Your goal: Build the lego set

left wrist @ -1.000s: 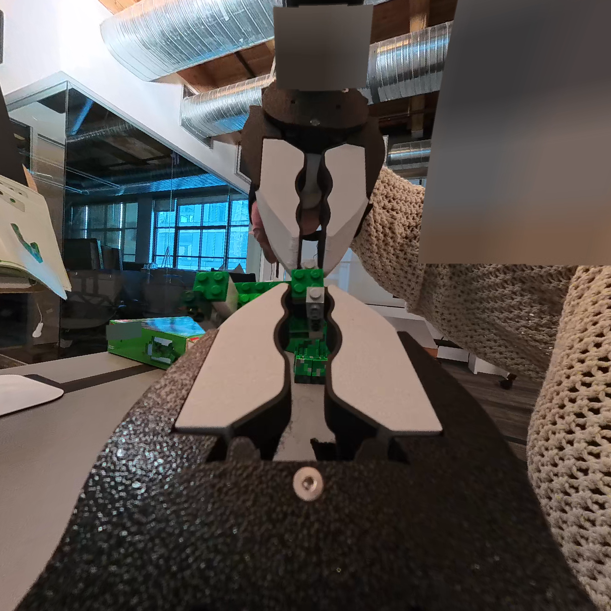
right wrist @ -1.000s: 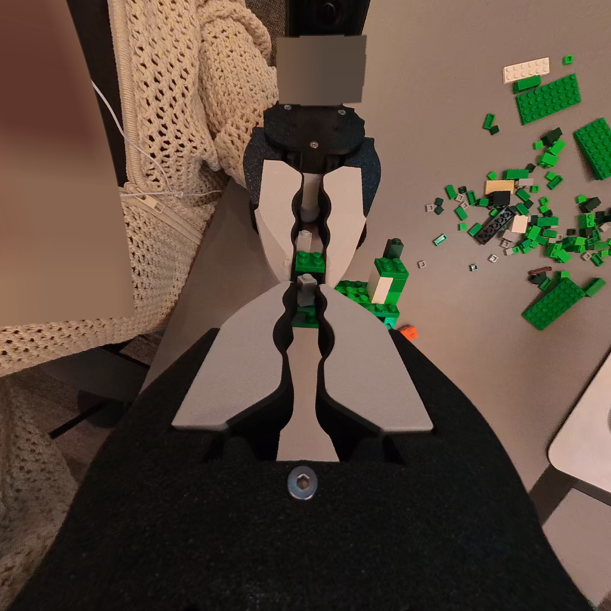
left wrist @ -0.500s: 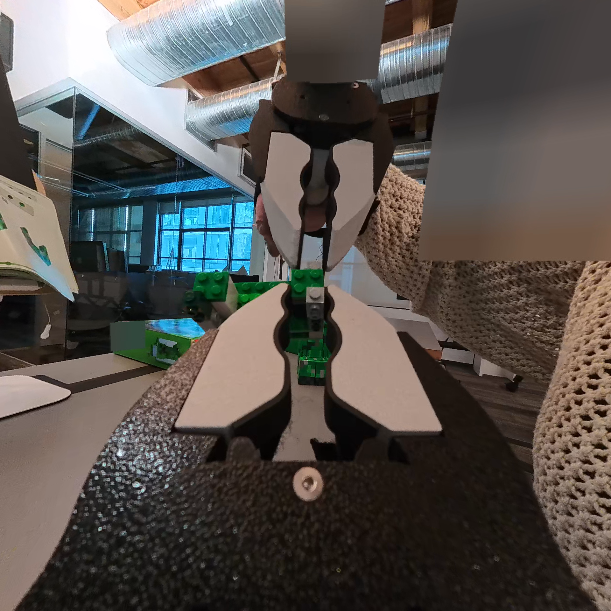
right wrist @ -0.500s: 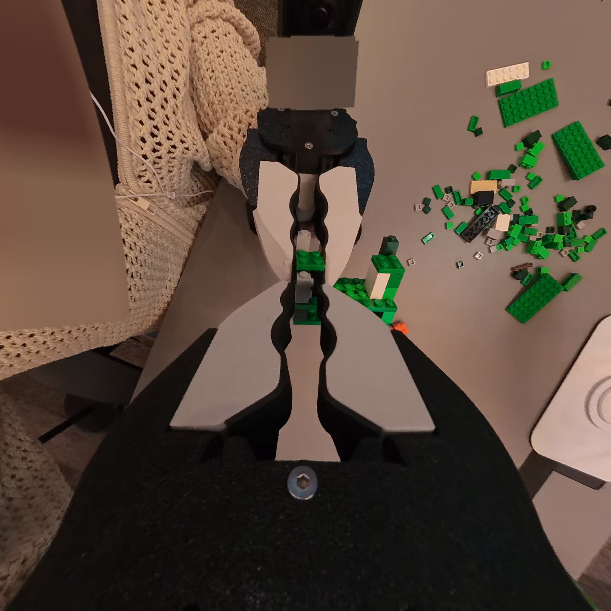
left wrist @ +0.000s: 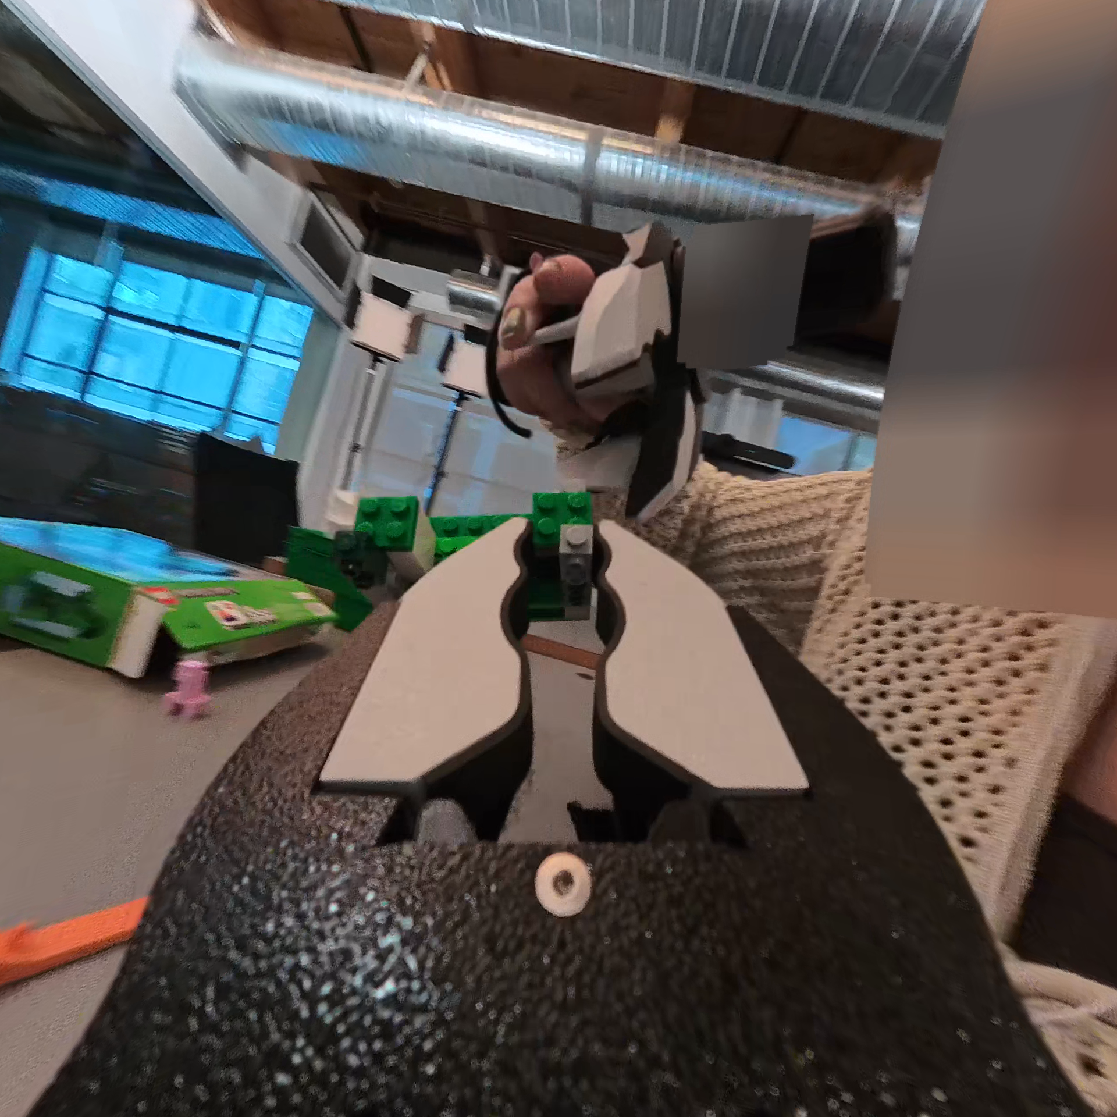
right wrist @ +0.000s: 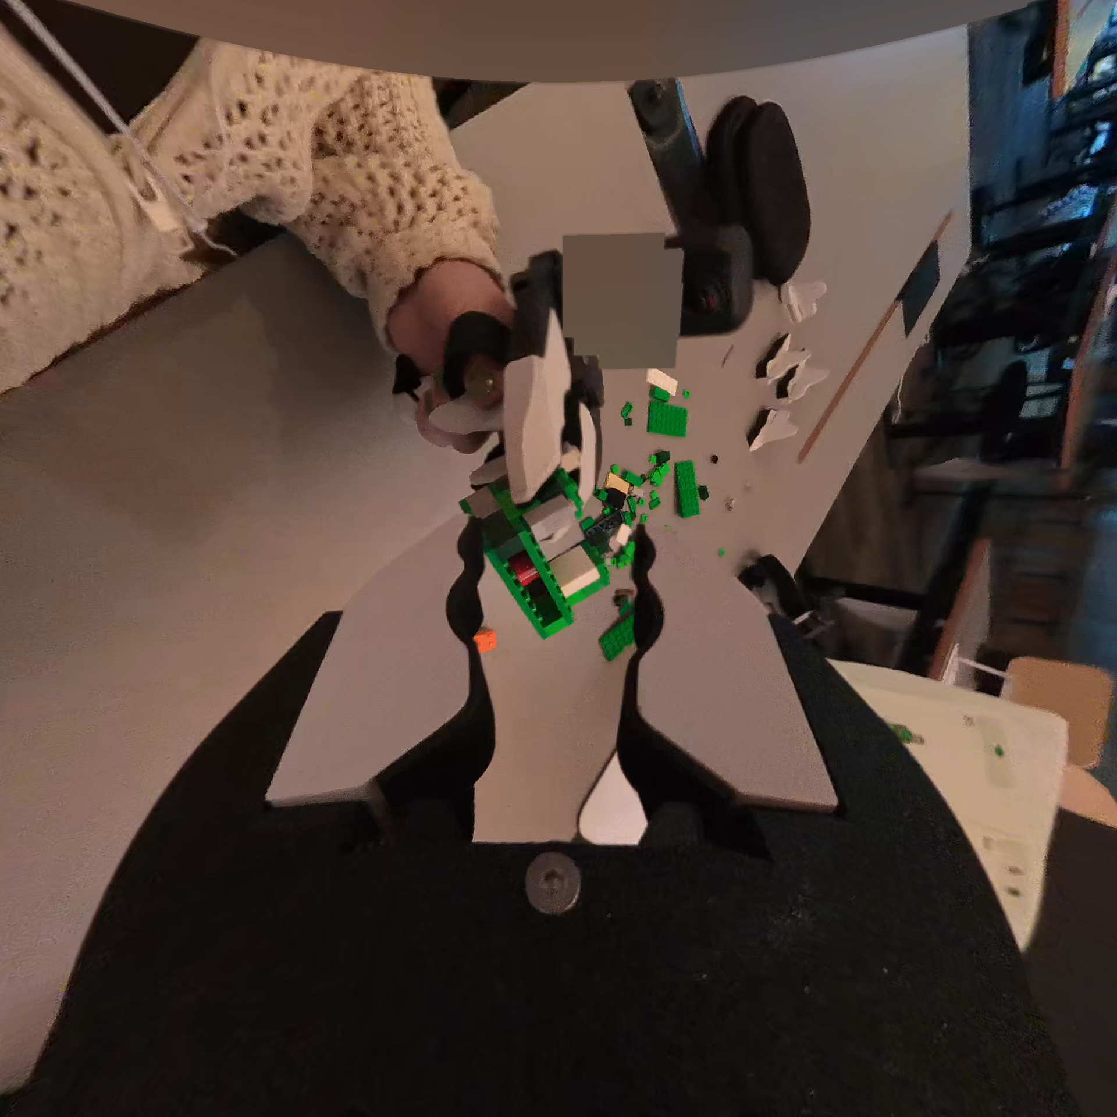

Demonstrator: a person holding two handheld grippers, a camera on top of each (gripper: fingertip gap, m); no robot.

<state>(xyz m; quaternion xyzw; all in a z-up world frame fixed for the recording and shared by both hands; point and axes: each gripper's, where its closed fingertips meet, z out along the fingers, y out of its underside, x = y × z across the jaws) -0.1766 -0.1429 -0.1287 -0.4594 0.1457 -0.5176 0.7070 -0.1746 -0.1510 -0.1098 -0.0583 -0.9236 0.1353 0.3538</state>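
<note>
My left tool [left wrist: 559,544]: narrow, fingers pinching a small green-and-grey lego stack [left wrist: 565,559] at the tips.
My right tool [right wrist: 553,565]: spread wide, nothing between the fingers; hanging above the surface [right wrist: 181,483], looking down.
Right tool seen from left view [left wrist: 628,362]: up high, tilted, my hand [left wrist: 544,338] round the grip; well apart from the stack.
Left tool seen from right view [right wrist: 544,435]: tips down at the main green build [right wrist: 538,574], but can't tell if it touches.
Main build: 1, green frame w/ white, grey, red parts inside, on the surface.
Loose bricks [right wrist: 641,495]: scattered pile just beyond the build, too many + too small to count; 3 bigger green plates clear.
Orange brick [right wrist: 485,641]: 1, just beside the build.
Pink figure [left wrist: 190,695]: 1, near the box.
Green box [left wrist: 121,604]: 1, lying flat on the surface.
Booklet [right wrist: 967,786]: 1, at right.
</note>
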